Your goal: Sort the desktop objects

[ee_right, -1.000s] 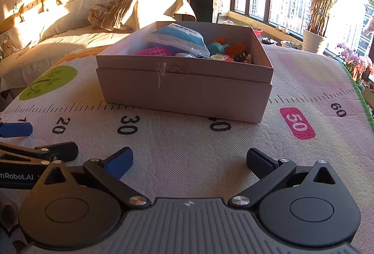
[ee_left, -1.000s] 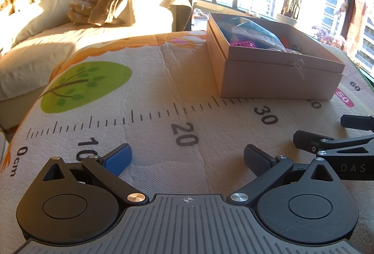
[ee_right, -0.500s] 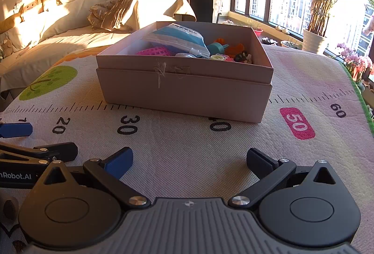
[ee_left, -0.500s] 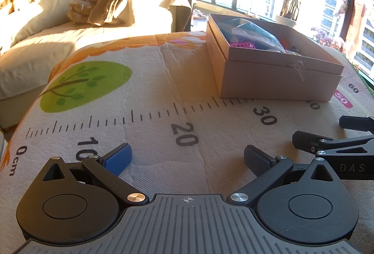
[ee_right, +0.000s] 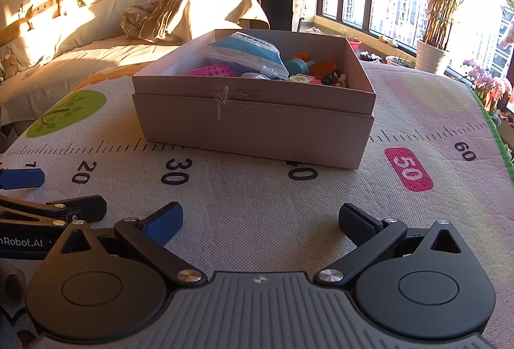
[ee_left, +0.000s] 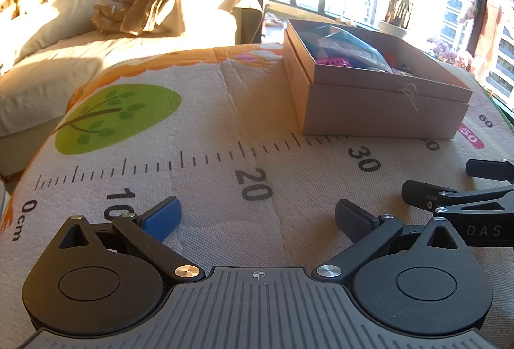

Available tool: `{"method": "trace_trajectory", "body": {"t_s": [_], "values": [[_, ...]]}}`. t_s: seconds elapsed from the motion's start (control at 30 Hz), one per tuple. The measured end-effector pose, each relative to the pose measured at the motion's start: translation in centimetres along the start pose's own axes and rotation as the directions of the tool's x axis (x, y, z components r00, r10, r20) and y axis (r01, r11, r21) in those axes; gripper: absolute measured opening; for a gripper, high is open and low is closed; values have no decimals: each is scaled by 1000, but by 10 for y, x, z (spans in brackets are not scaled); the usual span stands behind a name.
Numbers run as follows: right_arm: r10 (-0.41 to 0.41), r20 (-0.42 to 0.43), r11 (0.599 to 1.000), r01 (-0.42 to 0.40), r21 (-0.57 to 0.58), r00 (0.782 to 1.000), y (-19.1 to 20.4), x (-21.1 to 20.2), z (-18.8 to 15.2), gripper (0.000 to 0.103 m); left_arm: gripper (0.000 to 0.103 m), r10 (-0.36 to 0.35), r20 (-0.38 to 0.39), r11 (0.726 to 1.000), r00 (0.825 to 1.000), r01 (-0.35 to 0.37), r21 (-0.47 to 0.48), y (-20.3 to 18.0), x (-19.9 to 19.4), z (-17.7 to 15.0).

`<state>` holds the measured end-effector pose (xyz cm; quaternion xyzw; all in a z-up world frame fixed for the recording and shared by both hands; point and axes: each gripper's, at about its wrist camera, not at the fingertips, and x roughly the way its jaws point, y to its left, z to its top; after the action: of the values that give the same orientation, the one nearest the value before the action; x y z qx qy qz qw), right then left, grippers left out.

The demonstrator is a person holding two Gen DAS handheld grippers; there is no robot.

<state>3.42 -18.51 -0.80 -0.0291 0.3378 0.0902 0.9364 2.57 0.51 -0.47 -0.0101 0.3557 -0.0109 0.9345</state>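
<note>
My left tool [ee_left: 257,217] sits low over the ruler-print mat [ee_left: 208,130], fingers spread apart and holding nothing. Just to its right, my right tool [ee_right: 260,219] is likewise wide apart — nothing between its pads. Farther off, right of centre, the cardboard box [ee_right: 257,124] rests on the mat, filled with small objects — a blue-white pouch [ee_right: 241,51] on top.

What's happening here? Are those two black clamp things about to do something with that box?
A person holds two grippers low over a ruler-printed mat. Both the left gripper and the right gripper are open and hold nothing. Ahead sits an open cardboard box filled with small items: a blue-and-white bag, a pink mesh piece, orange and teal toys. Nothing is being touched at the moment.
</note>
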Motion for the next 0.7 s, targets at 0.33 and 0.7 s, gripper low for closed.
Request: {"method": "trace_trajectory", "body": {"t_s": [0.33, 0.7], "values": [[1, 0, 1000, -1, 1, 1000, 0, 0, 0, 103, 103, 4, -1, 1000, 1000, -4, 3, 0, 0, 0], [0, 0, 1000, 0, 0, 1000, 0, 0, 0, 103, 103, 2, 0, 1000, 1000, -2, 0, 0, 0, 0]]}}
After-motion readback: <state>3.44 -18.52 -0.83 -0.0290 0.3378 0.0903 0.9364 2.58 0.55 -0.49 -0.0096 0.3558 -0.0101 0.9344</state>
